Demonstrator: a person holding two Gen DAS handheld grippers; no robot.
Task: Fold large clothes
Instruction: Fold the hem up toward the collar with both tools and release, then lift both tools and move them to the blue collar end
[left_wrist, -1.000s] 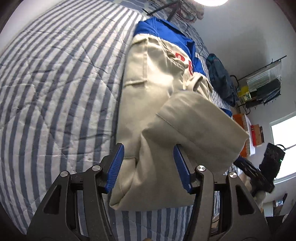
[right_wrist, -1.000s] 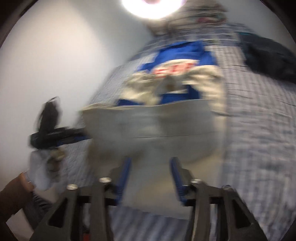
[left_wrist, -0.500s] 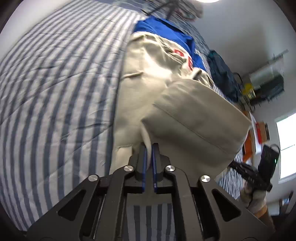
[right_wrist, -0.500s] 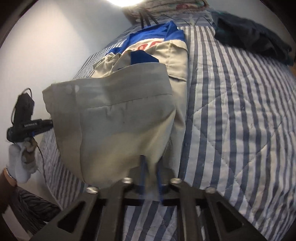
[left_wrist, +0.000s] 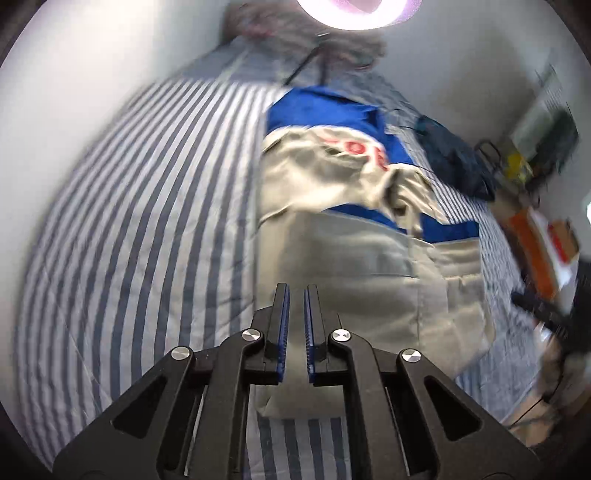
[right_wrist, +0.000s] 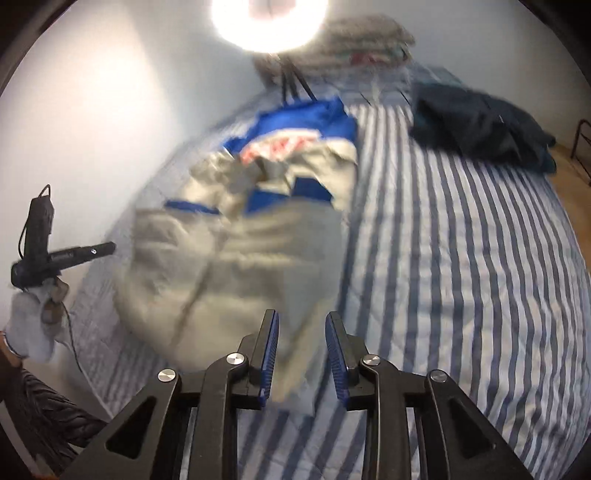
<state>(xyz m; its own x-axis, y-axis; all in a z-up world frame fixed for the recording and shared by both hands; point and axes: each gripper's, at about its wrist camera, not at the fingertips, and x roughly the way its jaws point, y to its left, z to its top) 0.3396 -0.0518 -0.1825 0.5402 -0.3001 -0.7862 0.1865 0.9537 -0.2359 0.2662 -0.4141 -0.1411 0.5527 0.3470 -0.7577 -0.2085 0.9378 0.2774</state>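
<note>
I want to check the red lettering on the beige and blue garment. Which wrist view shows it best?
The left wrist view: the red lettering reads as separate rounded characters, though motion-blurred. In the right wrist view the same lettering is only a red smear.

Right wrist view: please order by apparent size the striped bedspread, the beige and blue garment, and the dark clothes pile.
1. Striped bedspread, largest.
2. Beige and blue garment.
3. Dark clothes pile, smallest, though it lies farther from the camera.
</note>
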